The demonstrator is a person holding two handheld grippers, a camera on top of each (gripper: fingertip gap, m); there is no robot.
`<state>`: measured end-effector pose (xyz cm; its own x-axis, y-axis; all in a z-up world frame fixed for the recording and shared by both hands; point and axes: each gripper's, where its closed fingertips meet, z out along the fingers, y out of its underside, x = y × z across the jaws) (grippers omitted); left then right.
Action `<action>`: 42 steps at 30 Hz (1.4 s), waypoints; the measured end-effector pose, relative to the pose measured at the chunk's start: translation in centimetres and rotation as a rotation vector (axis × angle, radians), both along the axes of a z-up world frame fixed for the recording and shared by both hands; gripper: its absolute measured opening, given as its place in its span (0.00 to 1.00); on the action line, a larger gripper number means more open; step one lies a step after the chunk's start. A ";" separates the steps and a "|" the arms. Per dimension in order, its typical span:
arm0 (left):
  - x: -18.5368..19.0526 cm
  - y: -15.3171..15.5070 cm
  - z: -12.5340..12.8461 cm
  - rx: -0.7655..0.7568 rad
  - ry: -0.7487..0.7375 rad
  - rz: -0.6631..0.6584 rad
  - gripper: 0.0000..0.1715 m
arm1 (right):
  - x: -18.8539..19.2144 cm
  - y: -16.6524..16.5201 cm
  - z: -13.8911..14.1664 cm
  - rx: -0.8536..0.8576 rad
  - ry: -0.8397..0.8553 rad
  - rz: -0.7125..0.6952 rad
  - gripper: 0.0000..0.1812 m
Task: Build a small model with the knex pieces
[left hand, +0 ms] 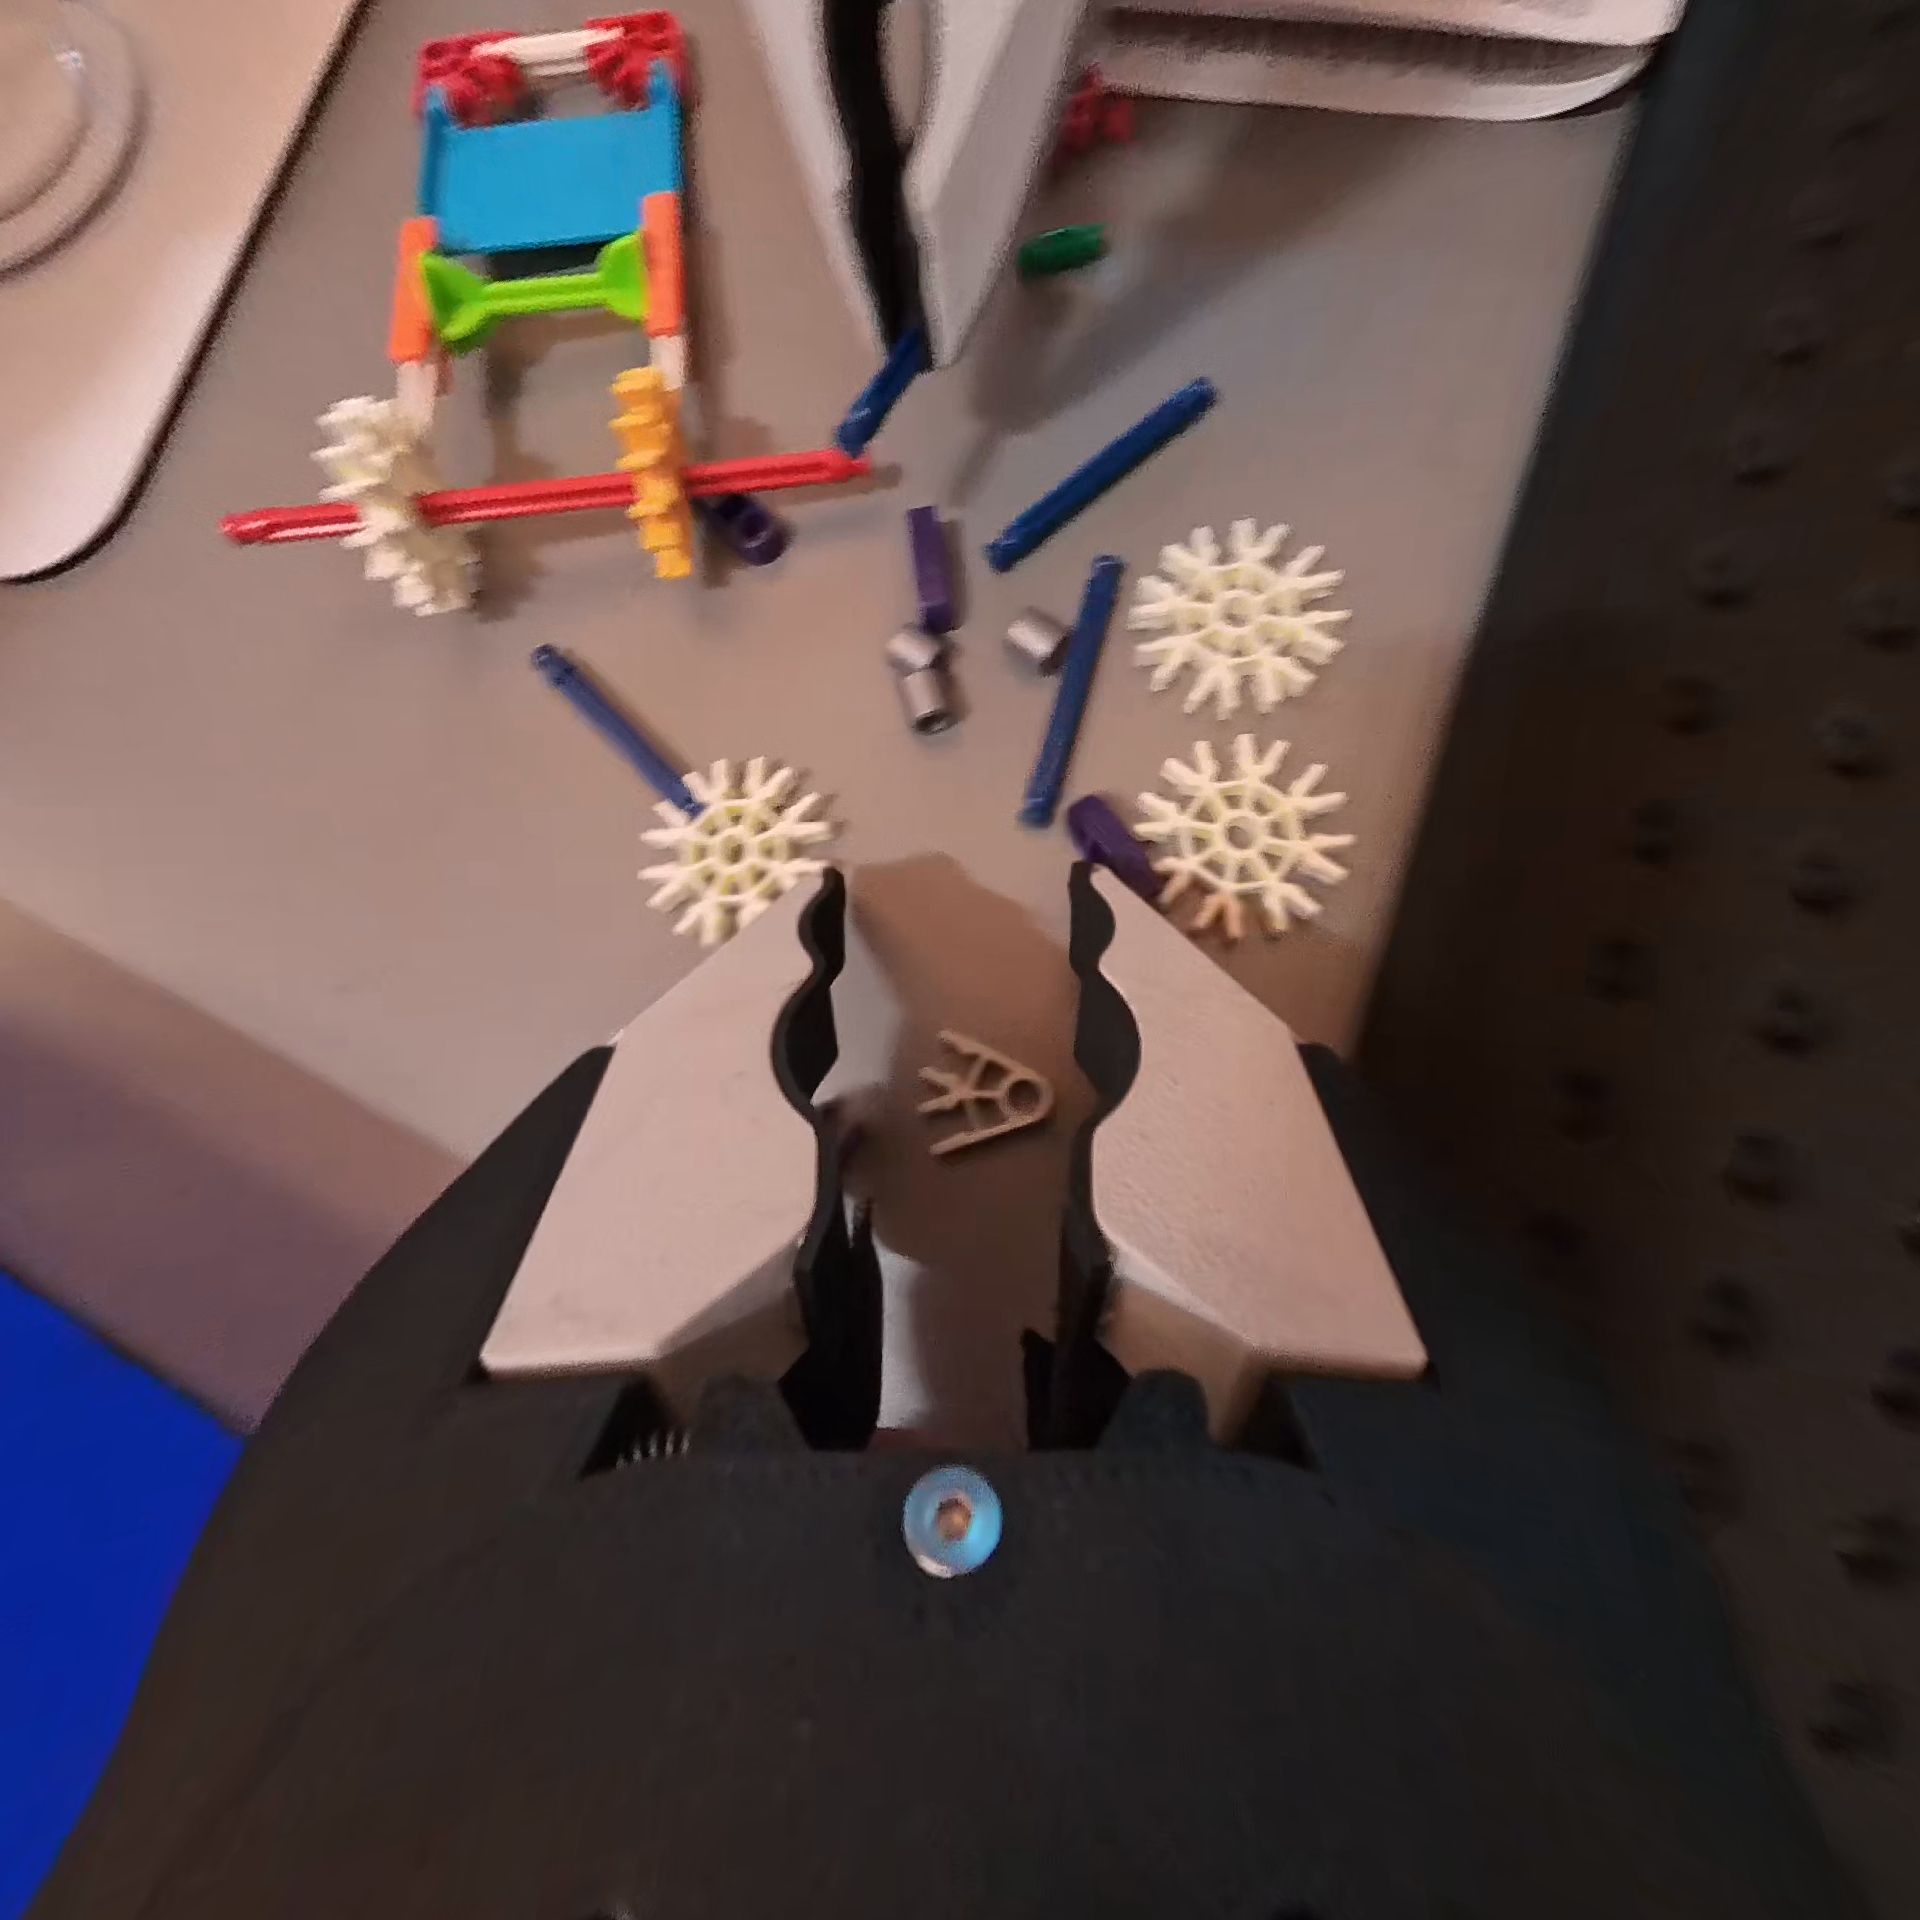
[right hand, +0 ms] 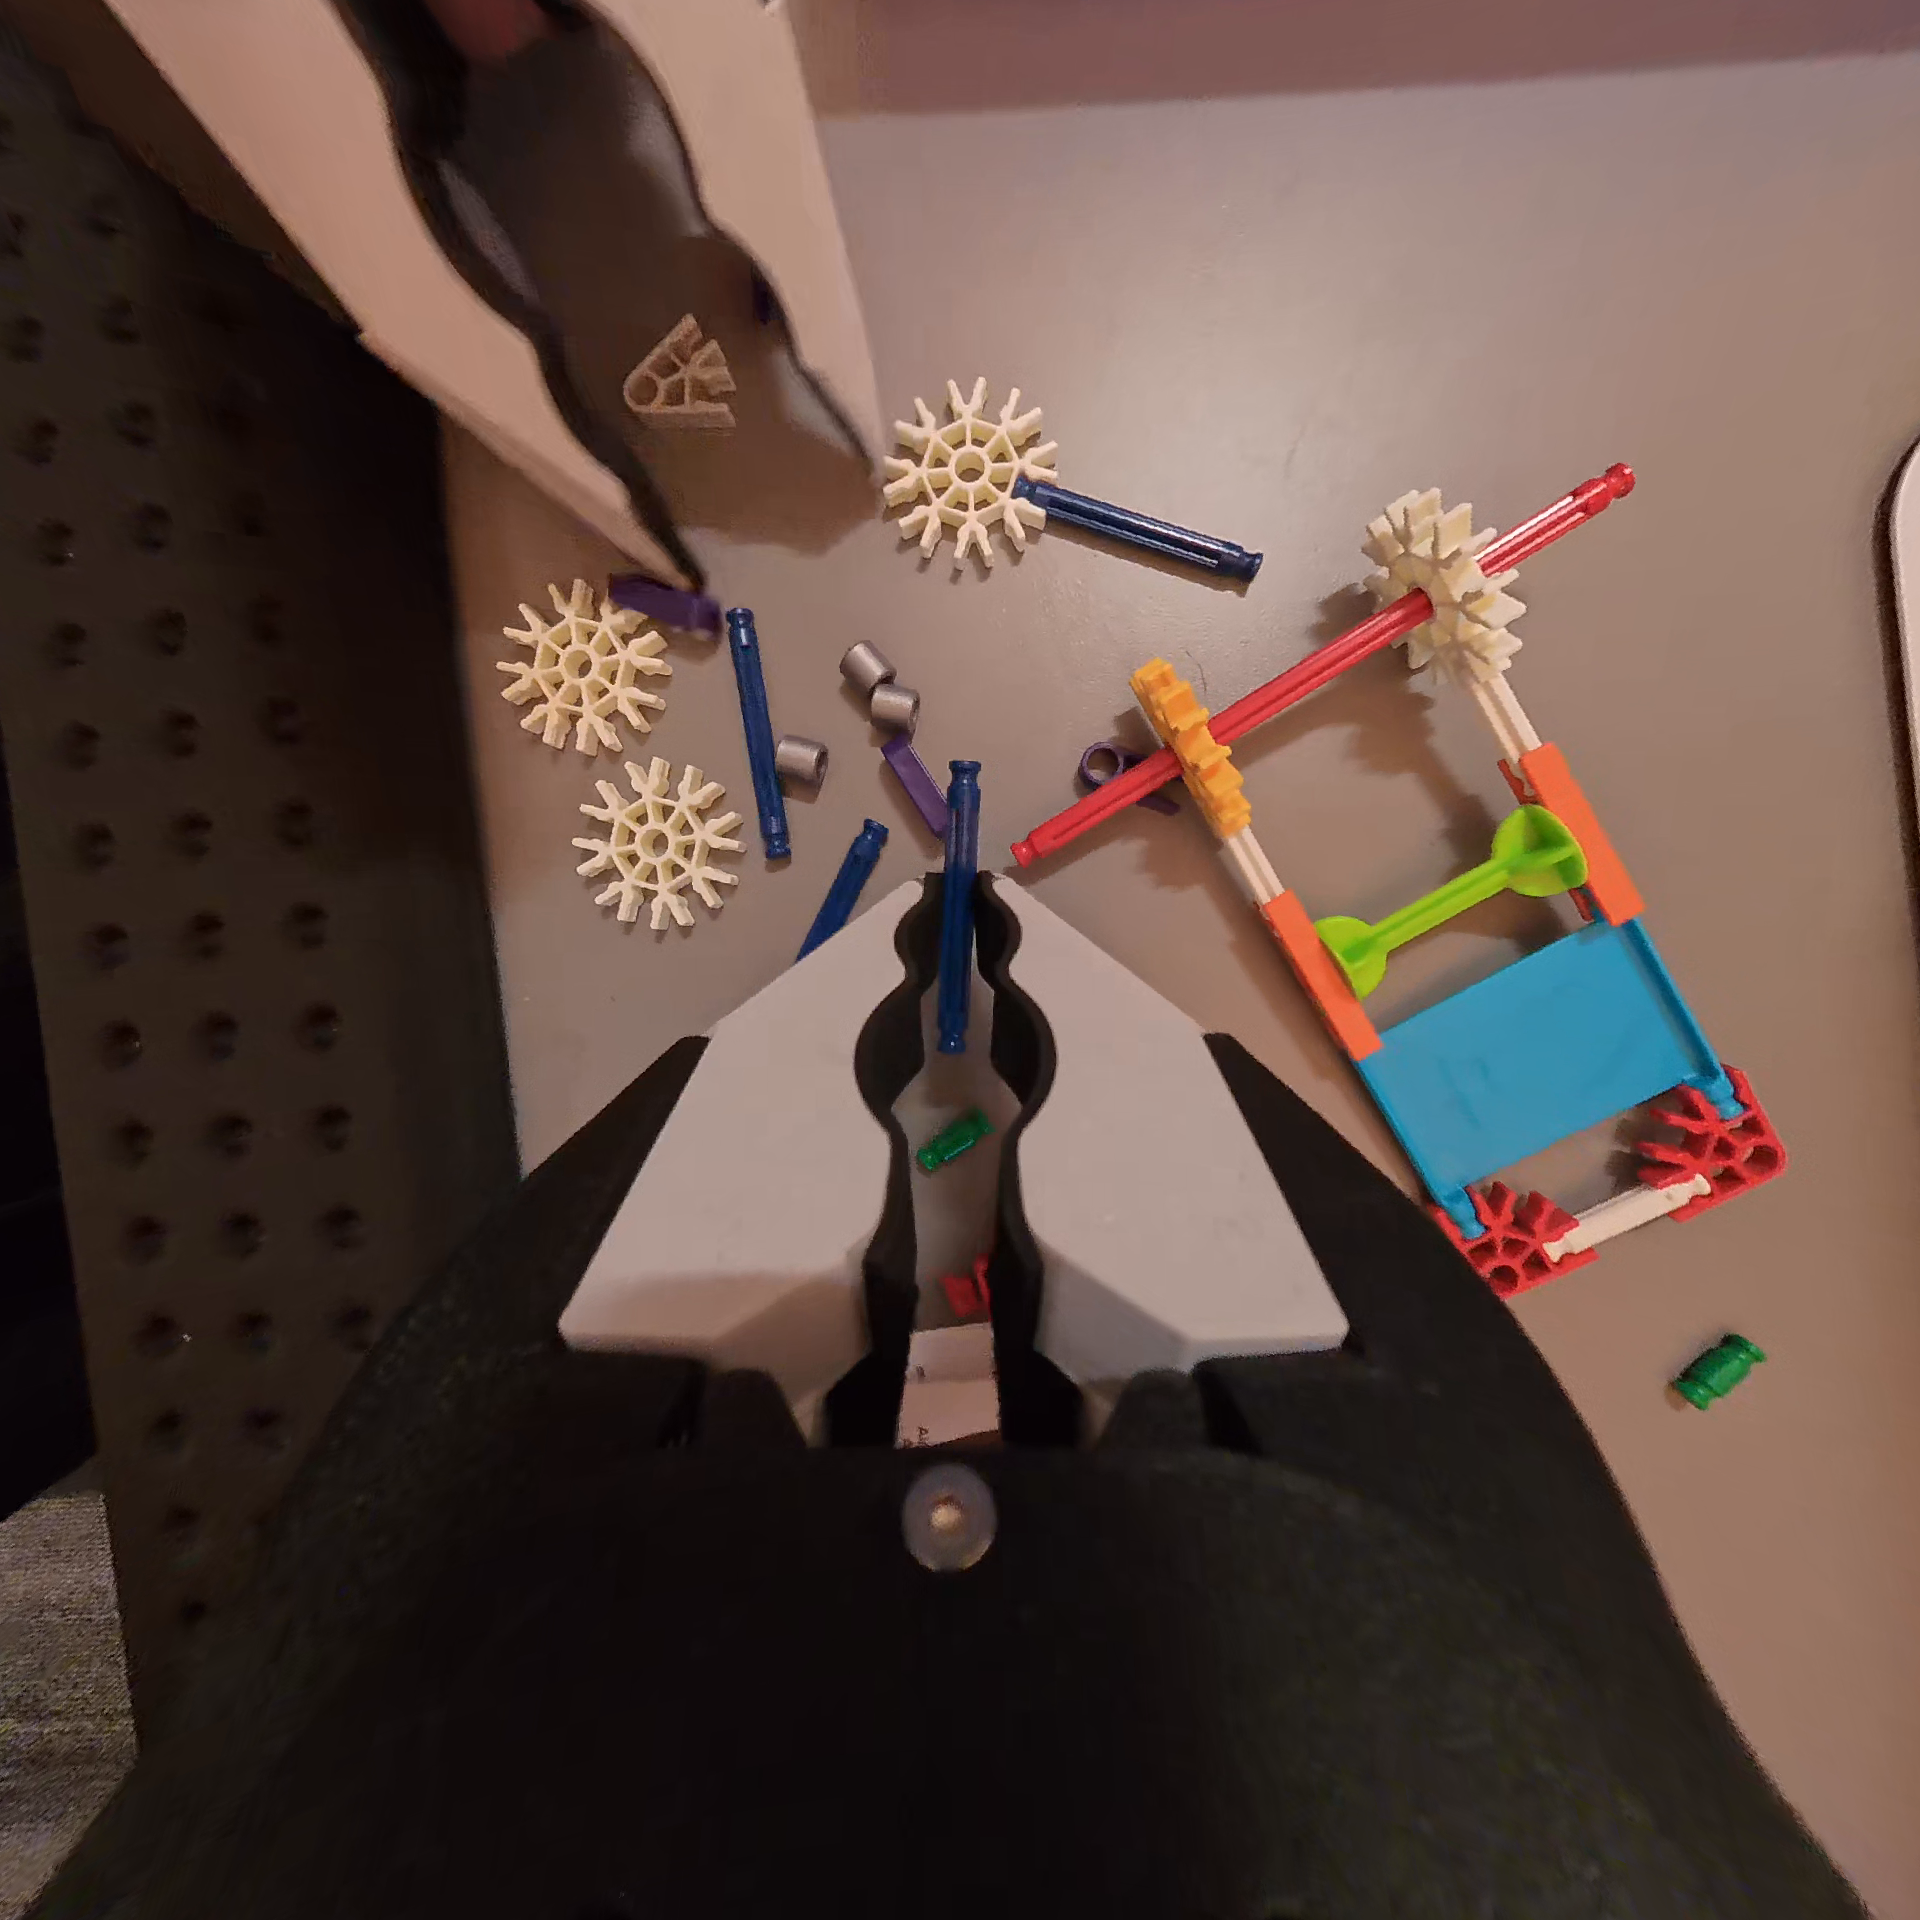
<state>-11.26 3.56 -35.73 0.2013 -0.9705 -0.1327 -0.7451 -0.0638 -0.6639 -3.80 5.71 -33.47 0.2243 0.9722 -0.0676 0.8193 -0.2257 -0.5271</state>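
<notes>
My left gripper (left hand: 956,883) is open and empty, low over the grey table (left hand: 312,779). A small tan fan-shaped connector (left hand: 982,1107) lies on the table between its fingers, untouched. A white snowflake connector (left hand: 738,847) with a blue rod lies by its left fingertip, and a purple clip (left hand: 1112,842) by its right. My right gripper (right hand: 958,883) is shut on a blue rod (right hand: 958,914) that points forward. The right wrist view shows the left gripper (right hand: 774,520) at the upper left over the tan connector (right hand: 681,379).
A partly built toy frame (right hand: 1507,1018) with a blue panel, a green bar and a red axle (right hand: 1320,665) carrying white and yellow gears lies to the right. Loose blue rods, grey spacers (right hand: 878,686), white snowflakes (right hand: 657,840) and green pegs (right hand: 1720,1371) are scattered about. A dark pegboard (right hand: 208,831) borders the table. Some 9 cm of space lies between my two pairs of fingers. From the left gripper's tips to the dark pegboard (right hand: 208,831) is close to 11 cm. It is also in sight in the left wrist view (left hand: 1845,754).
</notes>
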 end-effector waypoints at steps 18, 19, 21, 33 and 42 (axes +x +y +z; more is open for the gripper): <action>1.5 -1.0 0.5 -0.073 -0.054 -0.064 0.28 | 0.7 0.3 0.3 0.004 0.015 -0.013 0.02; 1.5 -0.9 0.8 -0.052 -0.060 -0.074 0.27 | 0.8 0.3 0.4 0.006 0.018 -0.016 0.02; 1.6 -0.6 1.0 0.003 -0.058 -0.094 0.26 | 1.0 0.5 0.6 0.010 0.024 -0.023 0.02; 0.9 1.3 0.0 -0.067 -0.035 0.028 0.28 | 1.4 2.0 2.2 0.053 0.086 -0.081 0.02; 1.0 1.5 0.3 -0.085 -0.061 0.067 0.37 | 1.9 2.2 2.3 0.059 0.097 -0.093 0.02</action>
